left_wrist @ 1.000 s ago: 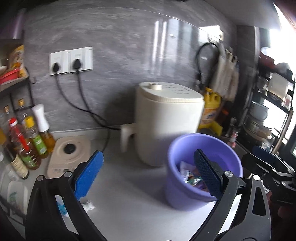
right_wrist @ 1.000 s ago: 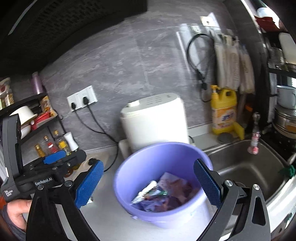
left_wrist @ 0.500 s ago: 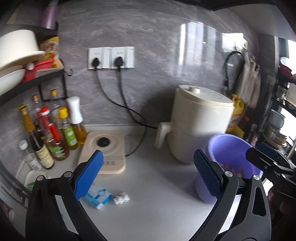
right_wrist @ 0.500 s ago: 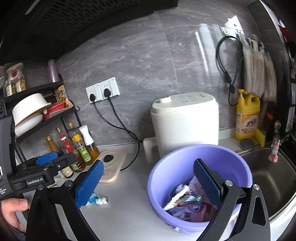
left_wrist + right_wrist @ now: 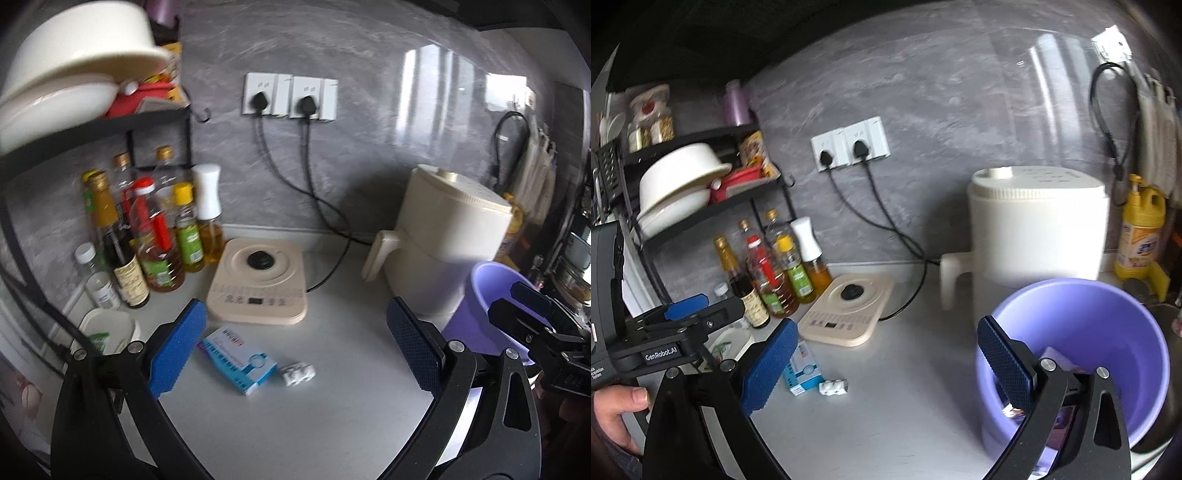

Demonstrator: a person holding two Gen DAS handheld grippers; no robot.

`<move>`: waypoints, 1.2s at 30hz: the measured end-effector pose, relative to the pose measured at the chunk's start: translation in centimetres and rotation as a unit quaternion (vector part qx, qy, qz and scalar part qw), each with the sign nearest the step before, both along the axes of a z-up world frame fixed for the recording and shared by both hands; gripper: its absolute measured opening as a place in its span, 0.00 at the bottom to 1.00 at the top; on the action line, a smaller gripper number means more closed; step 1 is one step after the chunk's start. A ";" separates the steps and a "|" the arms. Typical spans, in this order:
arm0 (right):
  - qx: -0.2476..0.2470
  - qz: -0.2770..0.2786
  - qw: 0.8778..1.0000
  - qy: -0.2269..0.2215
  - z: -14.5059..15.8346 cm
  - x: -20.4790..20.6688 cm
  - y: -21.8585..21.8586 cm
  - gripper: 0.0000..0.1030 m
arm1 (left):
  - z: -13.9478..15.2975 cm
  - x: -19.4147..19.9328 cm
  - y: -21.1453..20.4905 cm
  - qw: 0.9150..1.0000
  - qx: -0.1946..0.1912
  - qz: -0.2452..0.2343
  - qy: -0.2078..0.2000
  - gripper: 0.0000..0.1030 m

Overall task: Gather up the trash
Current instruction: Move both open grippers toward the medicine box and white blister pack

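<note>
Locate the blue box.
The blue box lies flat on the counter, in front of the beige base, with a small white piece just to its right.

On the grey counter in front of me, a small blue and white cardboard box lies just left of a little white plastic piece. Behind them sits a flat cream square base. Glass sauce bottles stand to its left. A tall cream pot with a handle stands to its right. My round purple plastic bucket is in front of that pot, with wrappers in it.
</note>
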State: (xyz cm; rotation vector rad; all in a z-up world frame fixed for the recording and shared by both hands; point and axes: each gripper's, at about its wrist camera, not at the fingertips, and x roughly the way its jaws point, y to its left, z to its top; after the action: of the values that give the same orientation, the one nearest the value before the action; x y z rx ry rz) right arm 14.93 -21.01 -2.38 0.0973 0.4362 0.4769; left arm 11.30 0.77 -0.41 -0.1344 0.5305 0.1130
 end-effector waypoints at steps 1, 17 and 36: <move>-0.002 0.004 1.000 0.003 -0.2 0.1 0.3 0.92 | -0.3 -0.1 0.4 1.000 -0.002 0.004 0.003 0.94; -0.041 0.042 0.997 0.056 -4.5 1.2 4.6 0.92 | -6.1 -0.7 3.8 0.997 -0.032 0.031 0.057 0.89; -0.065 0.073 0.986 0.134 -10.3 4.3 7.6 0.74 | -11.5 3.6 4.9 0.991 -0.044 0.035 0.120 0.72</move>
State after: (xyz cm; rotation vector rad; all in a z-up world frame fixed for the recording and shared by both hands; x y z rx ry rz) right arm 19.25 -13.38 -12.72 0.0021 0.7412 0.5801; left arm 14.85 5.68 -11.90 -0.2265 0.7720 0.1753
